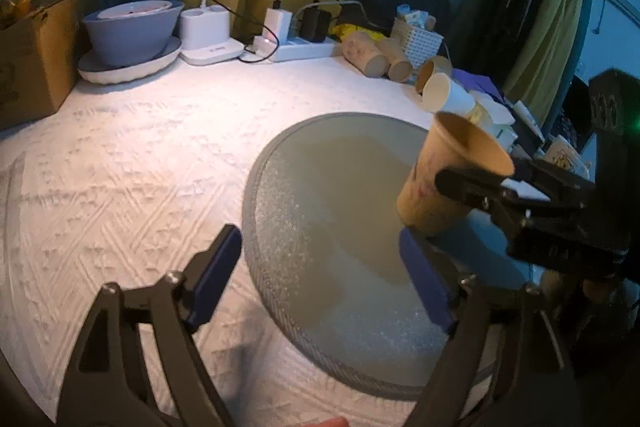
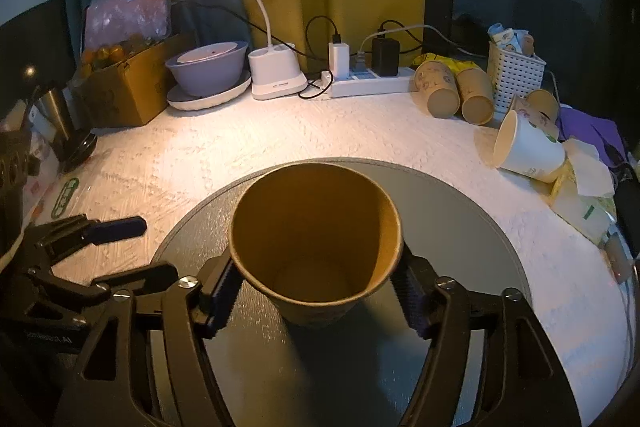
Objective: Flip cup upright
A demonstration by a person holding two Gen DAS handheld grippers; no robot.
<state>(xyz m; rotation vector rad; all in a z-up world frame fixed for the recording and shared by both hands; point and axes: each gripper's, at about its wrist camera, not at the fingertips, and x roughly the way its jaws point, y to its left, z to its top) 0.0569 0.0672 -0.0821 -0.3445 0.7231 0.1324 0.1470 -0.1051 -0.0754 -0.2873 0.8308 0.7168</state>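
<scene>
A brown paper cup (image 2: 316,247) stands mouth up, slightly tilted, on or just over the round grey mat (image 2: 460,211). My right gripper (image 2: 318,291) is shut on the cup, one pad on each side below the rim. In the left wrist view the same cup (image 1: 444,183) sits at the mat's (image 1: 320,227) right side with the right gripper's black fingers (image 1: 472,187) on it. My left gripper (image 1: 324,279) is open and empty, low over the near-left edge of the mat. It shows at the left of the right wrist view (image 2: 112,227).
Several paper cups (image 2: 460,91) lie on their sides at the back right beside a white basket (image 2: 516,71). A white cup (image 2: 528,147) lies on paper clutter. A power strip (image 2: 372,83), lamp base (image 2: 276,75), grey bowl (image 2: 208,67) and cardboard box (image 2: 124,91) line the back.
</scene>
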